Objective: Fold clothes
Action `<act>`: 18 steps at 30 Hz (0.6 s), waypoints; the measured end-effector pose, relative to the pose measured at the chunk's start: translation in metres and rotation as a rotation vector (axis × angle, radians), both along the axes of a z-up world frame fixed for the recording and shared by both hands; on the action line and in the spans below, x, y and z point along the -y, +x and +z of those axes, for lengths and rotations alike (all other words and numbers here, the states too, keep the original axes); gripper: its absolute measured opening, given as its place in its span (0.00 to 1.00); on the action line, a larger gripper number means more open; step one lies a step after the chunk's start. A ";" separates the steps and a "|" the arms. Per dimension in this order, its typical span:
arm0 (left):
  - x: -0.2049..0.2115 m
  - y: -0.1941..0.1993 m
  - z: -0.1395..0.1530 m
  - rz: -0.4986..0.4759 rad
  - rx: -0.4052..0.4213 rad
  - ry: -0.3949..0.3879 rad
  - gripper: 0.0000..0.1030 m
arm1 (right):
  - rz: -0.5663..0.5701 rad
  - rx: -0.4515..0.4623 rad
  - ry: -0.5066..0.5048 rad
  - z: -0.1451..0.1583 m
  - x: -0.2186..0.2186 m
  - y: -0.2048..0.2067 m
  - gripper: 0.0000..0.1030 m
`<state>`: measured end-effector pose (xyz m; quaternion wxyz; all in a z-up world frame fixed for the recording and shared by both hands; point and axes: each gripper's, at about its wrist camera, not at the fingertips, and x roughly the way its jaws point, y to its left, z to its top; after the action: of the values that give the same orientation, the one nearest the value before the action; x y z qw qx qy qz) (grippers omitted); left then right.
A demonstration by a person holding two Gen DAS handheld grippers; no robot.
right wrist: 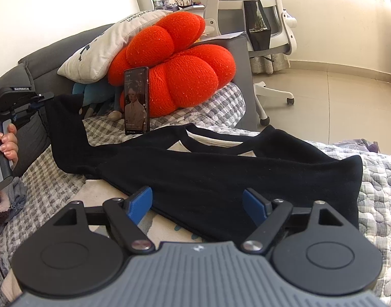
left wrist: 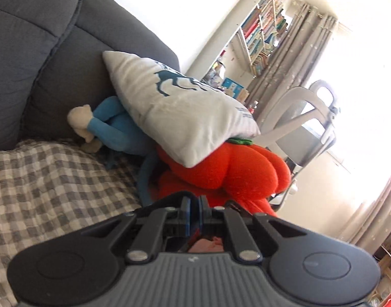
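Note:
A black long-sleeved garment (right wrist: 221, 174) lies spread across the checked sofa cover (right wrist: 216, 105). In the right wrist view my left gripper (right wrist: 43, 99) is at the far left, shut on the end of one sleeve (right wrist: 65, 128) and holding it up off the cover. A hand (right wrist: 7, 140) grips its handle. In the left wrist view the left gripper (left wrist: 194, 204) has its jaws together, and the sleeve hardly shows there. My right gripper (right wrist: 199, 200) hangs open just above the garment's near edge, its blue pads apart and pressing on nothing.
A phone (right wrist: 136, 101) stands propped against a red knitted cushion (right wrist: 182, 71) behind the garment. A white pillow (left wrist: 175, 107) rests on the cushion and a blue plush toy (left wrist: 113, 128). The grey sofa back (left wrist: 29, 51) is behind them, and a white office chair (right wrist: 259, 38) stands past the sofa's end.

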<state>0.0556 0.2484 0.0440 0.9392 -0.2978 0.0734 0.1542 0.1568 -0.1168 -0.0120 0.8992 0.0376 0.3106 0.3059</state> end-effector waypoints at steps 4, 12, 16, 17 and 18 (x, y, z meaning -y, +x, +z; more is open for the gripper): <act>0.026 0.006 0.005 -0.096 0.008 0.012 0.06 | 0.001 -0.007 0.020 0.000 0.002 0.000 0.79; 0.086 0.018 -0.007 -0.321 -0.026 0.051 0.06 | -0.005 -0.017 0.036 -0.002 0.004 0.000 0.79; 0.111 0.025 -0.022 -0.444 -0.116 0.061 0.06 | -0.015 -0.027 0.043 -0.004 0.007 0.001 0.79; 0.115 0.027 -0.026 -0.471 -0.146 0.072 0.06 | -0.017 -0.029 0.045 -0.004 0.008 0.001 0.79; 0.118 0.029 -0.029 -0.491 -0.172 0.088 0.06 | -0.019 -0.032 0.047 -0.005 0.009 0.002 0.79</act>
<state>0.0842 0.1304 0.0150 0.9509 -0.2155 0.2164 -0.0505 0.1587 -0.1256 -0.0166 0.8959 0.0663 0.3173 0.3039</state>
